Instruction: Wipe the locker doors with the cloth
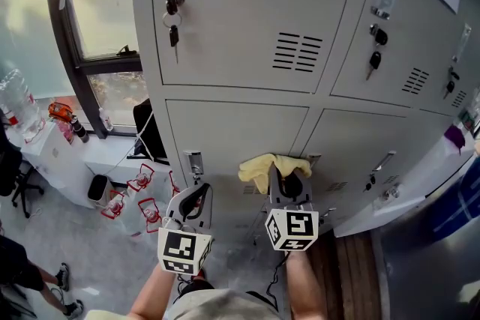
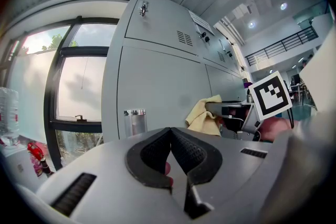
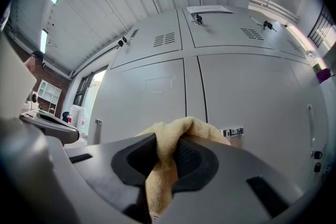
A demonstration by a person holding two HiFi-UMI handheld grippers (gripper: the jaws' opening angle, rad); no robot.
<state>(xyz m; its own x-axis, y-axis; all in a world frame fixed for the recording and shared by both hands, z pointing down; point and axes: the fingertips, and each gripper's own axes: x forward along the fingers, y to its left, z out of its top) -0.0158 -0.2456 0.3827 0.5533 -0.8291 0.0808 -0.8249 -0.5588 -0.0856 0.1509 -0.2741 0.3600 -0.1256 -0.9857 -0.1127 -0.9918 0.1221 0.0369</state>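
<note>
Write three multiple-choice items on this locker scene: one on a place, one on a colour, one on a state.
1. Where is the cloth?
A. on the windowsill
B. by the lower locker doors, in the right tool
C. on the floor

2. What colour is the cloth?
A. blue
B. white
C. yellow

3. How do the left tool jaws stand?
A. together on nothing
B. wide apart
C. closed on a key

Answers:
1. B, as the head view shows it bunched at the lower row, clamped in the right tool.
2. C, as it looks pale yellow in all three views.
3. A, as the left gripper view shows the pads meeting with nothing between them.
</note>
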